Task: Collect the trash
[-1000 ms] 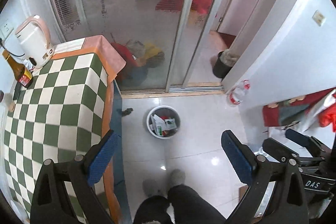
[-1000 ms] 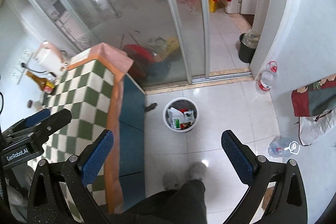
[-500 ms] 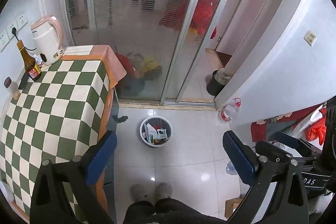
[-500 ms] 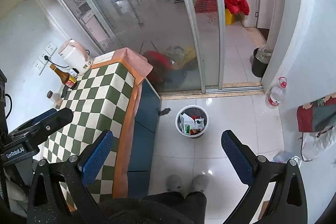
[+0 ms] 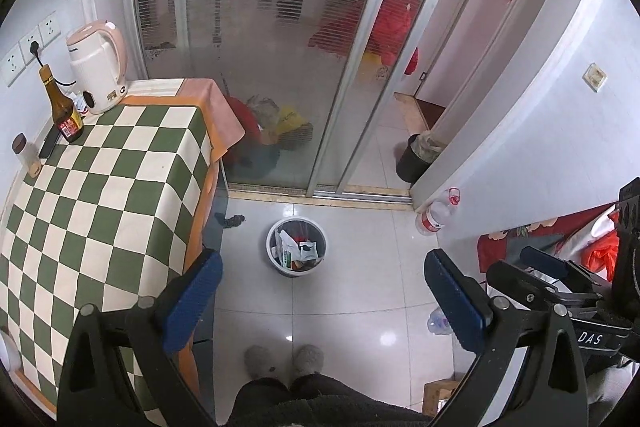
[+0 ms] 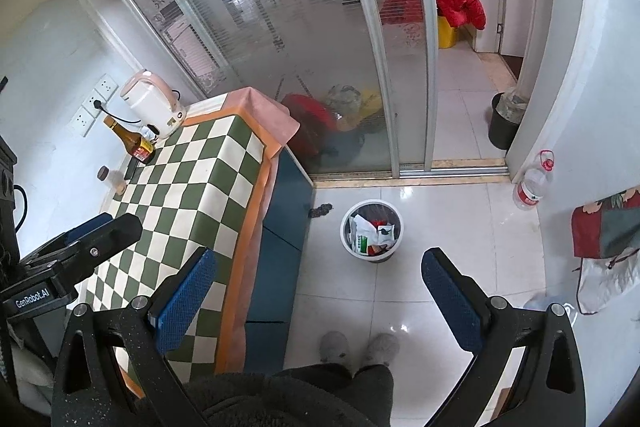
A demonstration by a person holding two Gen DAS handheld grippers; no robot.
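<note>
Now standing over the bin [image 5: 296, 251], both claws spread, empty.
Bin on floor at twelve o'clock; crushed bottle [image 6: 550, 303] at four o'clock, slippery, could skid from right claw [image 6: 320, 297]; left claw [image 5: 322, 301] idle.

Open tiled floor [image 6: 440, 211] lies around the waste bin [image 6: 371, 235], reachable from above and the right. The table [image 6: 192, 187] with its blue side blocks the left; a small dark scrap [image 6: 321, 209] sits between them. A water bottle [image 6: 532, 187] stands against the right wall
</note>
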